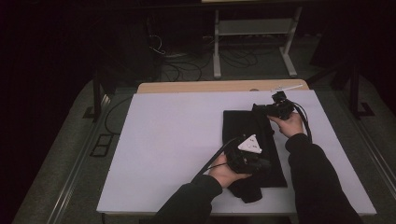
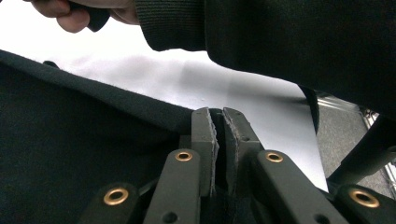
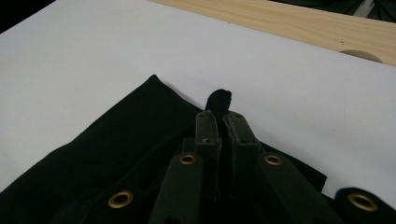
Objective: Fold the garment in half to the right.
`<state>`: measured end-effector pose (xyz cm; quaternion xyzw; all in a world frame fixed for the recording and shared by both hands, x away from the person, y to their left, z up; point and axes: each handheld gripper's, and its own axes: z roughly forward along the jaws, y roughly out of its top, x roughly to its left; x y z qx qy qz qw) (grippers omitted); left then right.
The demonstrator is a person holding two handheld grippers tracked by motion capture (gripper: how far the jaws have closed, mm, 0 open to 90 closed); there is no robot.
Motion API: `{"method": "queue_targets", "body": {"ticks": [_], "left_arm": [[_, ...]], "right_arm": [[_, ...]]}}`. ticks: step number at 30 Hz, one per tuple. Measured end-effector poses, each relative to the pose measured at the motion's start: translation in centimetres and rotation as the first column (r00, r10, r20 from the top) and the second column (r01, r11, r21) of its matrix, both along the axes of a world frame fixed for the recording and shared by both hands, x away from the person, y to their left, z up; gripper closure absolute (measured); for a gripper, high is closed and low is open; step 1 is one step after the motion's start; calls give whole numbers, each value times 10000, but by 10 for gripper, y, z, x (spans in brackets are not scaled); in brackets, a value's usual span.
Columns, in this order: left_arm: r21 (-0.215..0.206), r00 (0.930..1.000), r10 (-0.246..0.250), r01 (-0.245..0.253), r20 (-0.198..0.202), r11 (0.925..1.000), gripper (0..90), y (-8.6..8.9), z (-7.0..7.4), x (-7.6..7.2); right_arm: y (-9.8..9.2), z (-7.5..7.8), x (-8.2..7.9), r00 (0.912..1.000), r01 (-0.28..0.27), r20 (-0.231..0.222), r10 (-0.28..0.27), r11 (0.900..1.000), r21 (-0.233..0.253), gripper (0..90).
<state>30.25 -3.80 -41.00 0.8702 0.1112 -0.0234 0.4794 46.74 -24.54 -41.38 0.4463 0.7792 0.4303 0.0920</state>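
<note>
Black cloth (image 1: 252, 140) lies flat on the white counter (image 1: 168, 140), between and under both tongs. Left tongs (image 1: 261, 164) sit at the cloth's near end, carried by the person's left hand (image 1: 226, 171), with the grey three-cornered plate on top. In the left gripper view the left tongs (image 2: 218, 114) have their jaws pressed together on the cloth's hem (image 2: 116, 100), which runs off to their left; the white counter lies ahead of them, and the person's right sleeve (image 2: 280, 37) crosses above.

Right tongs (image 1: 257, 108) sit at the cloth's far edge, held by the right hand (image 1: 292, 123). In the right gripper view the right tongs (image 3: 220, 115) are pinched on a fold of the cloth (image 3: 116, 140); a small tuft of fabric stands up just beyond the tips. Cloth spreads to the left of and behind these tongs. A wooden strip (image 3: 299, 21) runs along the counter's far side, well ahead of them.
</note>
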Motion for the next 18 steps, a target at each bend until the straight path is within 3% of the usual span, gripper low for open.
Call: {"method": "queue_targets", "body": {"ticks": [18], "left_arm": [[493, 10000, -64, 68, -75, 9988, 819, -14, 1, 4]], "right_arm": [[-10, -14, -2, 9992, 265, -295, -271, 9995, -197, 839]]}}
